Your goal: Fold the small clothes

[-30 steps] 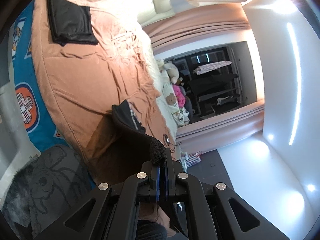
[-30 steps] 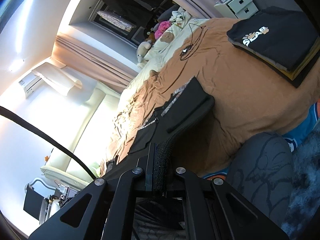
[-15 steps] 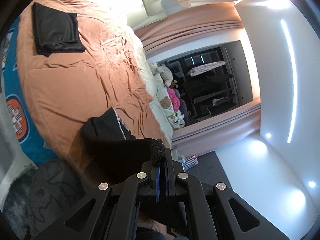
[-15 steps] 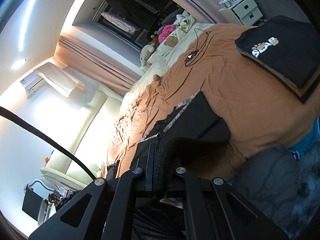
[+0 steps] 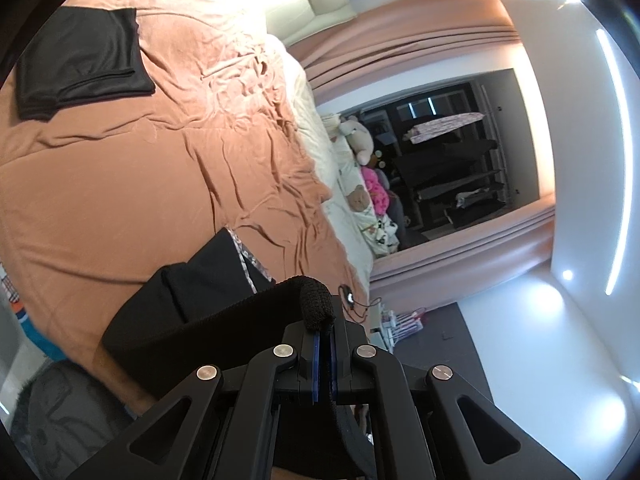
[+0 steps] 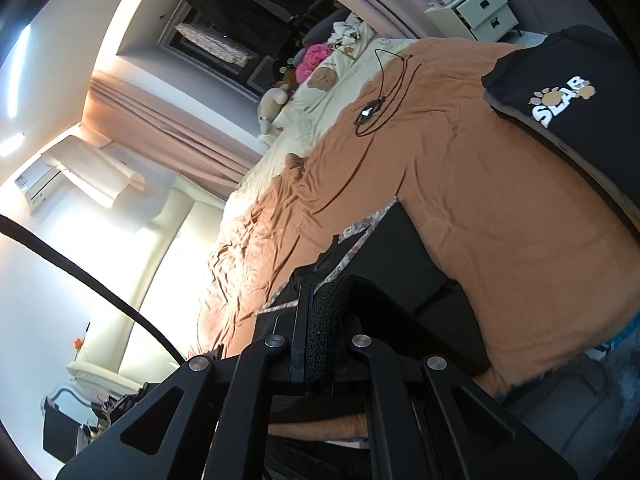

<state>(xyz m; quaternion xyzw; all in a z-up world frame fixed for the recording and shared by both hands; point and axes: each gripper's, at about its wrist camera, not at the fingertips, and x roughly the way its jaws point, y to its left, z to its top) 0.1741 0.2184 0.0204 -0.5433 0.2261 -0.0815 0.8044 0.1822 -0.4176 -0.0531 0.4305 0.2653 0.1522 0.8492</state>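
A black garment with a patterned trim lies partly on the brown bedspread near its edge. My left gripper is shut on the garment's ribbed black edge, which bulges between the fingers. My right gripper is shut on another ribbed edge of the same garment. The held edge is lifted and doubled over the part that lies on the bed.
A folded black cloth lies far on the bed. A folded stack with a black printed top lies at the right. A cable with a small device lies on the bedspread. Plush toys and a white nightstand stand beyond.
Both grippers have carried the garment's held edge forward over the bed, so the garment now doubles over itself. The bed fills more of both views.
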